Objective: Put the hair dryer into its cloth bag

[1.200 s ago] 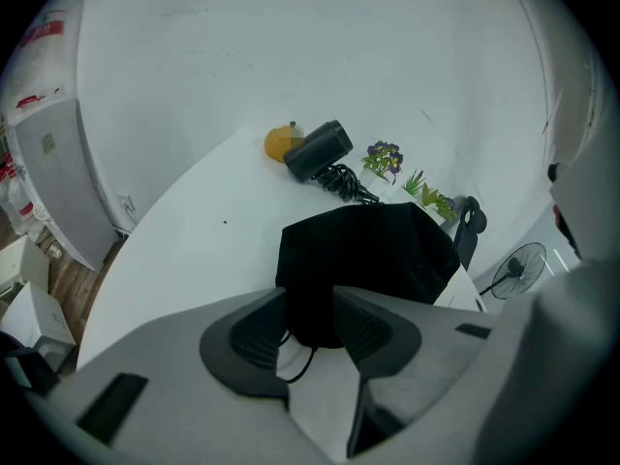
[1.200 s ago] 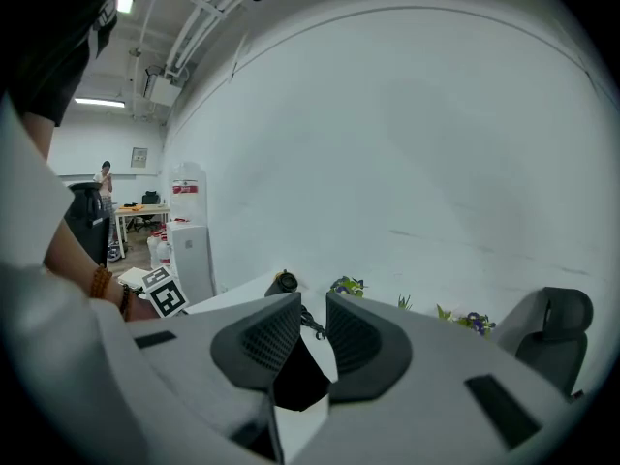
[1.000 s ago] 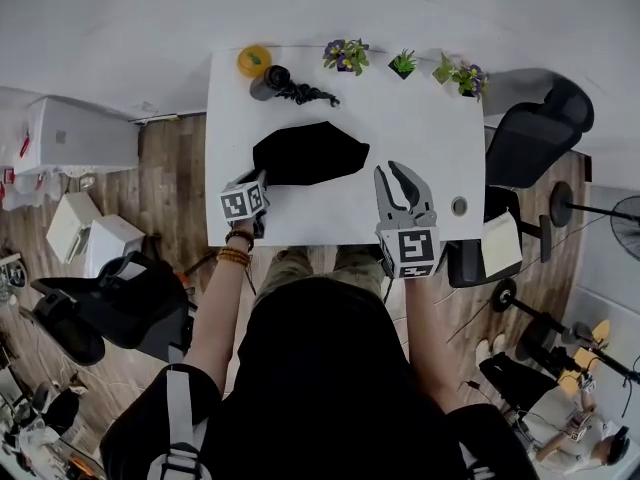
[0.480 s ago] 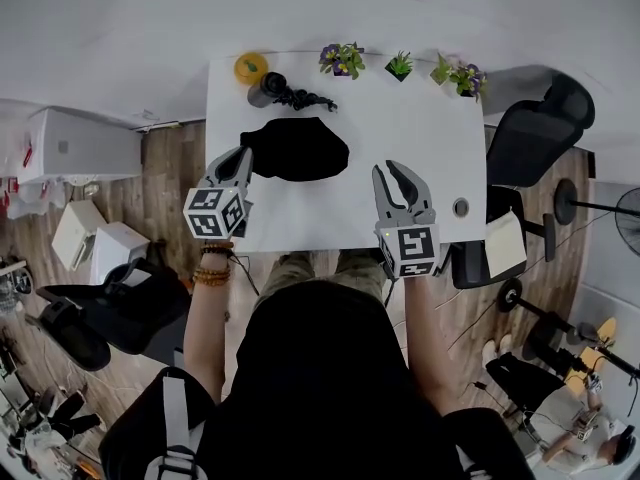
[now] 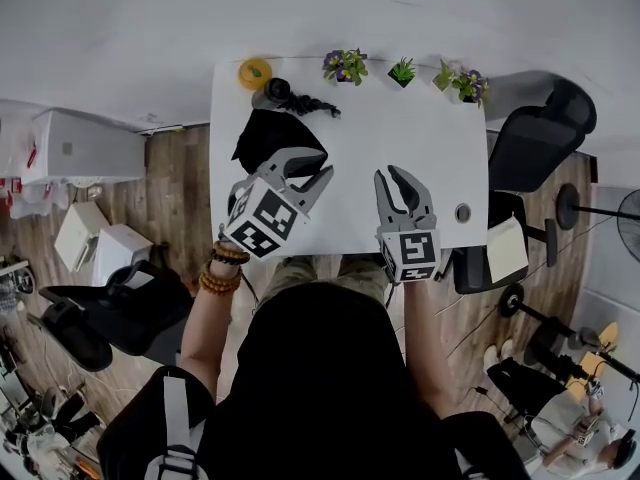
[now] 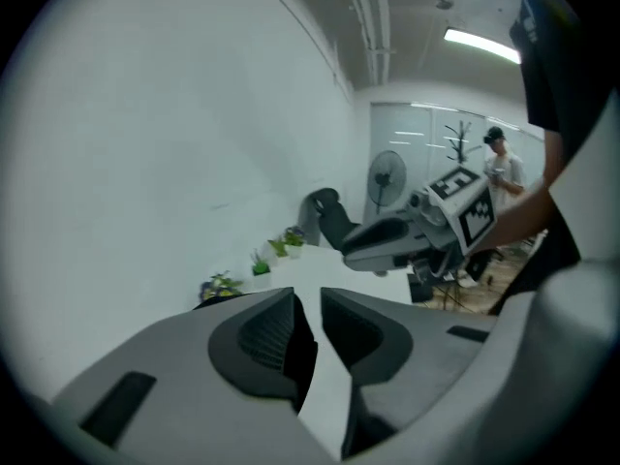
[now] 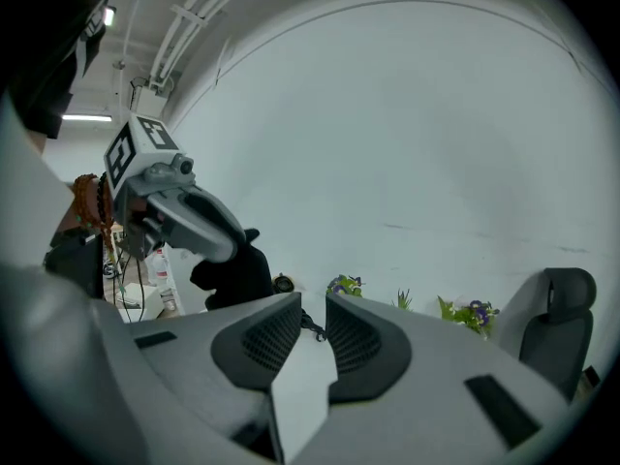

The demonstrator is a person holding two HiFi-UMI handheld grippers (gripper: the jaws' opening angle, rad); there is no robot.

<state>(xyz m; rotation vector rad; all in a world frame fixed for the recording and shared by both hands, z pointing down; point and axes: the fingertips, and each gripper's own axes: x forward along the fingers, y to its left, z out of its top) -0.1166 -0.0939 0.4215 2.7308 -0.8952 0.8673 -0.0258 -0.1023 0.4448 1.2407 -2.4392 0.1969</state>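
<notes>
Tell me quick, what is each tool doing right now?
Left tool: closed on the black cloth bag.
Right tool: open, holding nothing.

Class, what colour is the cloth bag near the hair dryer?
Black; the cloth bag shows best in the head view.

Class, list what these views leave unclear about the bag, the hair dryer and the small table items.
- Mouth of the cloth bag: head view, the left claw covers its near edge; left gripper view shows only a dark sliver between the jaws.
- Hair dryer: head view, small, dark, merging with the bag; right gripper view, bag and jaws hide most of it.
- Orange object, round item by the right edge: head view, too small to identify.
</notes>
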